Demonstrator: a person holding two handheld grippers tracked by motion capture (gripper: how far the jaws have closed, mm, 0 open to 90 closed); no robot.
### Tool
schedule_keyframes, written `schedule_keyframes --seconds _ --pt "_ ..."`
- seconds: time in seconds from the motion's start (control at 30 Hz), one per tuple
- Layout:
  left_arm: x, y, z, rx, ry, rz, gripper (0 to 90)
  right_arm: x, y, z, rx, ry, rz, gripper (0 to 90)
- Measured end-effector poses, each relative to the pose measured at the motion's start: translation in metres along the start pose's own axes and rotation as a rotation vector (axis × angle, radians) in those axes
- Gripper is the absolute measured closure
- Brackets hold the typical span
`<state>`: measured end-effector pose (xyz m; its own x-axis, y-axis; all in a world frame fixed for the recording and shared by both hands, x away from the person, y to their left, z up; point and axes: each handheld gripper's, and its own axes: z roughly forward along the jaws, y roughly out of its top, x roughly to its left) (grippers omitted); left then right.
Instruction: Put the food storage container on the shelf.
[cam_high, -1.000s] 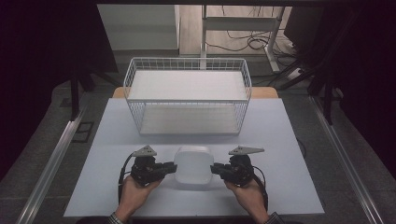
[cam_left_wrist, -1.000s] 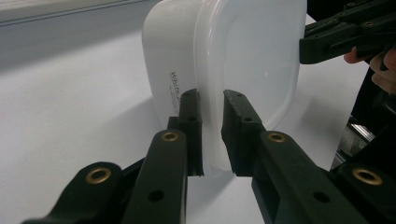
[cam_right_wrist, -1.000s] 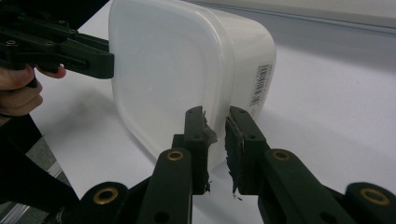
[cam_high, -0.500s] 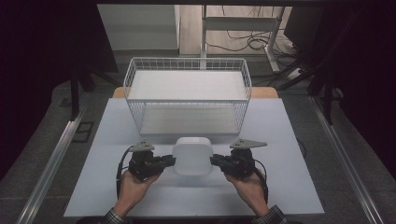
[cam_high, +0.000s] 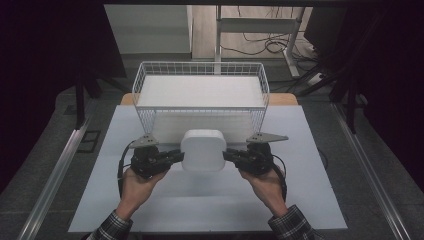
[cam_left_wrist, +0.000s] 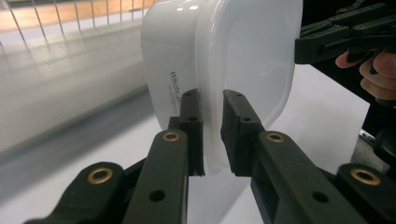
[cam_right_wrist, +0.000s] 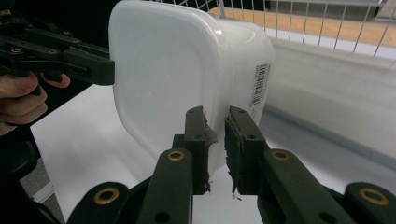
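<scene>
Both pairs of black fingers are closed narrow on the rim of one white container (cam_high: 202, 150), each from its own side. In the left gripper view the left gripper (cam_left_wrist: 212, 135) clamps the thin rim edge between its two pads, with only the plastic filling the small gap. In the right gripper view the right gripper (cam_right_wrist: 215, 144) pinches the opposite rim the same way; its pad material looks frayed at the edges.

From the high view, the container is a rounded-square tub of translucent white plastic, held between the two grippers just in front of the near wall of a white wire basket (cam_high: 200, 70). Whether it is raised off the white bench (cam_high: 200, 210) cannot be told for certain from above, but the gripper views show its underside turned toward the cameras and bench surface visible behind it. A barcode label (cam_right_wrist: 260, 84) sits on one side wall, and a line of small print (cam_left_wrist: 173, 88) runs along another.

The person's left hand (cam_high: 137, 182) and right hand (cam_high: 265, 182) grip the tools from the near edge, with plaid sleeves (cam_high: 295, 225) at the wrists. The basket stands at the far half of the bench.
</scene>
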<state>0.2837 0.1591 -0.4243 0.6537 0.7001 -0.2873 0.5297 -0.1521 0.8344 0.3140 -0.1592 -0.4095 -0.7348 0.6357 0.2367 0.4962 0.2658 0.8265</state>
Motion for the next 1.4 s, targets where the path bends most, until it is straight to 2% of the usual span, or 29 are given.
schedule_keyframes --seconds 0.4,0.53,0.8,0.83,0.97,1.07,1.27,1.37,1.4 --pt "0.010 0.029 -0.005 -0.030 0.003 0.018 79.7 -0.006 0.029 0.002 -0.031 0.000 -0.010 78.6" --pt "0.011 0.043 -0.009 -0.044 0.010 0.027 79.7 -0.009 0.043 0.002 -0.044 0.003 -0.013 78.4" --pt "0.015 0.064 -0.012 -0.071 0.006 0.022 79.9 -0.012 0.066 -0.001 -0.070 -0.009 -0.021 78.2" --pt "0.016 0.070 -0.014 -0.078 0.005 0.018 79.8 -0.013 0.074 -0.002 -0.078 -0.010 -0.022 78.1" --pt "0.019 0.080 -0.016 -0.086 -0.003 0.013 80.0 -0.014 0.083 -0.002 -0.088 -0.011 -0.026 78.0" --pt "0.022 0.093 -0.020 -0.099 -0.006 0.014 80.1 -0.016 0.097 -0.003 -0.103 -0.012 -0.019 77.8" --pt "0.025 0.112 -0.023 -0.110 0.000 0.015 80.2 -0.019 0.115 -0.004 -0.122 -0.017 -0.018 77.6" --pt "0.028 0.127 -0.025 -0.116 0.010 0.021 80.2 -0.021 0.131 -0.004 -0.135 -0.029 -0.023 77.4" --pt "0.028 0.127 -0.025 -0.116 0.010 0.021 80.2 -0.021 0.131 -0.004 -0.135 -0.029 -0.023 77.4"
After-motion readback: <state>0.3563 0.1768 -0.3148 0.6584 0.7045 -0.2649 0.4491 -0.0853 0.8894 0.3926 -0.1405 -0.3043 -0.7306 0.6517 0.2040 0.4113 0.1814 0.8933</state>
